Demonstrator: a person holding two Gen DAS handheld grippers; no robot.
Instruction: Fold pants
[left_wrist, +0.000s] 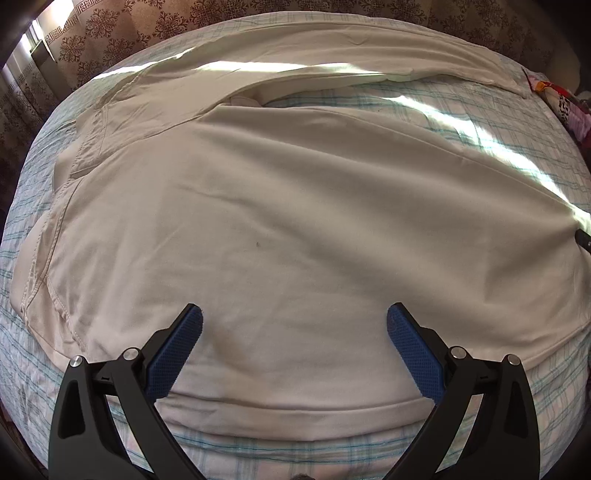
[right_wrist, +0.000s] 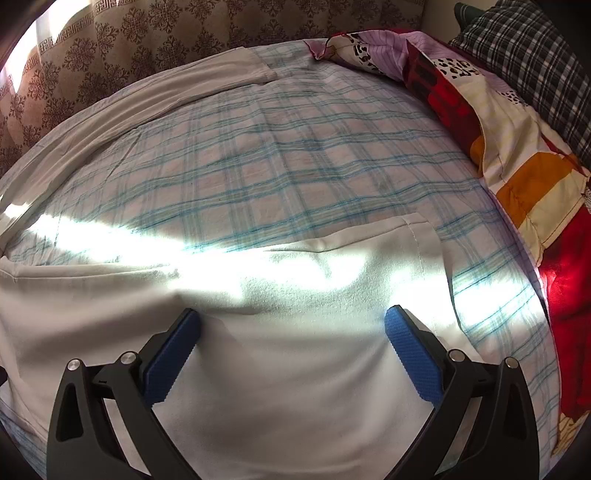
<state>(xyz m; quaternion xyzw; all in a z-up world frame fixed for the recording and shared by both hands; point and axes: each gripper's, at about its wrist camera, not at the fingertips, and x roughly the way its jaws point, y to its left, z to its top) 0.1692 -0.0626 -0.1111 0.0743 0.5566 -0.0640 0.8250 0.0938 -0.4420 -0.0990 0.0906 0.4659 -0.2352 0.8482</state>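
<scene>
Beige pants (left_wrist: 280, 206) lie spread flat on a bed with a blue plaid sheet (left_wrist: 424, 107). The waist end is at the left, and one leg runs along the far edge toward the right. My left gripper (left_wrist: 294, 317) is open and empty, low over the near leg close to its near edge. In the right wrist view the near leg (right_wrist: 295, 332) ends in a hem (right_wrist: 417, 229), and the far leg (right_wrist: 166, 92) lies along the back. My right gripper (right_wrist: 293, 319) is open and empty over the near leg, short of the hem.
A colourful patchwork blanket (right_wrist: 517, 166) and a dark checked pillow (right_wrist: 528, 55) lie along the bed's right side. A brown patterned curtain (right_wrist: 147, 37) hangs behind the bed. A bright band of sunlight crosses the sheet (right_wrist: 295, 155) and the pants.
</scene>
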